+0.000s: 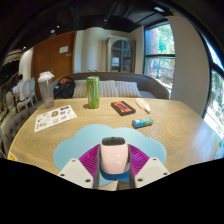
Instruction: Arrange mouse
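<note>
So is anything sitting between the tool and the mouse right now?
Nothing is. The mouse sits directly between the tool's two fingers, resting on the blue mat. The green can, the phone and the sheet of paper lie well beyond it on the table.

A round wooden table [170, 125] carries a green can [93, 92] near its far edge, with a dark box [123, 107] just to its right and a small blue item [142, 123] nearer, right of centre. A printed sheet [55, 118] lies at the left, and a clear cup [46, 89] stands beyond it. A light-blue mat [75, 147] covers the near edge; behind the table run a sofa [125, 82] and a window [160, 50].
</note>
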Available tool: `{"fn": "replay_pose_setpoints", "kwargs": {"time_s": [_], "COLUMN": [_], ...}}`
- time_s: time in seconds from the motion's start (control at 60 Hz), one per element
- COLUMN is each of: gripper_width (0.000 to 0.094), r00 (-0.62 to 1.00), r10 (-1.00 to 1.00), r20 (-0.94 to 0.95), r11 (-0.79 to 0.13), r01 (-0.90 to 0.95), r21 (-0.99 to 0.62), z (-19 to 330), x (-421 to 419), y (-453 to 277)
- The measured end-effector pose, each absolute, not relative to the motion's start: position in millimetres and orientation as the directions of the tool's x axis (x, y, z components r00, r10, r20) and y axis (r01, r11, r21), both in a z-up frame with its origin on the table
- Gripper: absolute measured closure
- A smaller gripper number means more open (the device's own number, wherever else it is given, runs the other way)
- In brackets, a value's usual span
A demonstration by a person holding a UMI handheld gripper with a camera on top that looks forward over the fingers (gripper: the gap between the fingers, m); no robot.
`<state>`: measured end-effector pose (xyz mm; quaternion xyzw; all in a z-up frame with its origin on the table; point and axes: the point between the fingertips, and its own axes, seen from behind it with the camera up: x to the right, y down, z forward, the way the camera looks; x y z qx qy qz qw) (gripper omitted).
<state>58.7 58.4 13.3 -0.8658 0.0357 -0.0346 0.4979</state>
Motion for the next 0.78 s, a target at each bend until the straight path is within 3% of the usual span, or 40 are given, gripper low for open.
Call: {"fn": "replay_pose_setpoints", "kwargs": {"time_s": [0.167, 0.317, 0.367, 0.4, 0.433, 0.783], "gripper_width": [0.0517, 0.0388, 0.0278, 0.0113, 0.0073, 0.0097], "r00": [0.999, 0.999, 0.998, 0.998, 0.998, 1.000], "r10": [-0.032, -0.032, -0.042, -0.047, -0.049, -0.011], "r20": [0.018, -0.023, -0.037, -0.044, -0.047, -0.029], "r11": [-0.568, -0.580, -0.584, -0.580, -0.567, -0.460], "r01": [-0.003, -0.037, -0.055, -0.063, -0.066, -0.031], "r21": [-0.823, -0.814, -0.810, -0.812, -0.821, -0.887], "z": [-9, -9, -8, -5, 1, 53], "x": [47, 46, 47, 47, 50, 27], "y": [51, 51, 48, 46, 42, -69]}}
